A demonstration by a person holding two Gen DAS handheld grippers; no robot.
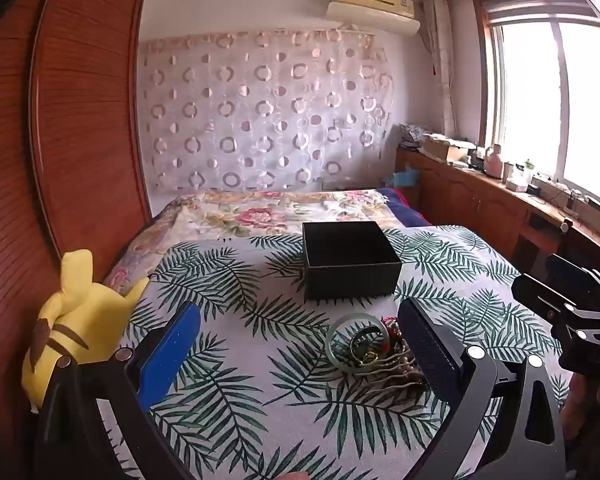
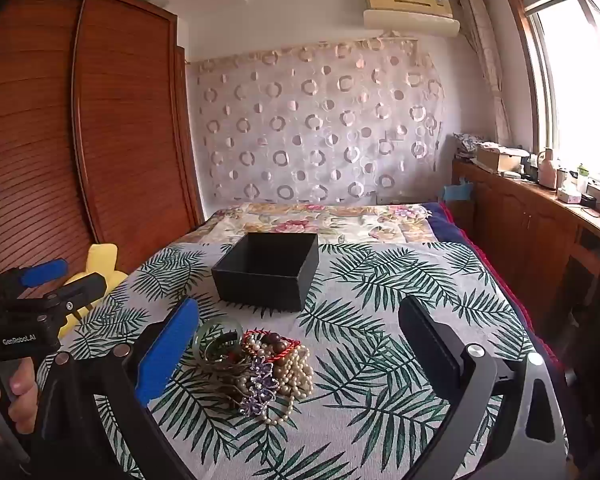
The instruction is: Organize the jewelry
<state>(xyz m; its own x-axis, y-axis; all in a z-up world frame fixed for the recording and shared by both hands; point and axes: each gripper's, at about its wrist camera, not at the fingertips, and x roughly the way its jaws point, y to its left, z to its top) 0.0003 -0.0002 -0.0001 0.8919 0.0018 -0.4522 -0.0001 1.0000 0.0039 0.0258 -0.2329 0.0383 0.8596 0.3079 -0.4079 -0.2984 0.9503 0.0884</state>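
A pile of jewelry lies on the leaf-print cloth: a green jade bangle, a pearl necklace, a purple flower brooch, a red cord with dark beads. The pile also shows in the left wrist view, partly hidden behind that gripper's right finger. An open, empty black box stands just beyond the pile. My left gripper is open and empty, left of the pile. My right gripper is open and empty, held above and around the pile.
A yellow plush toy lies at the cloth's left edge. A floral bedspread lies beyond the box. A wooden wardrobe stands on the left. A cluttered wooden counter runs under the window on the right.
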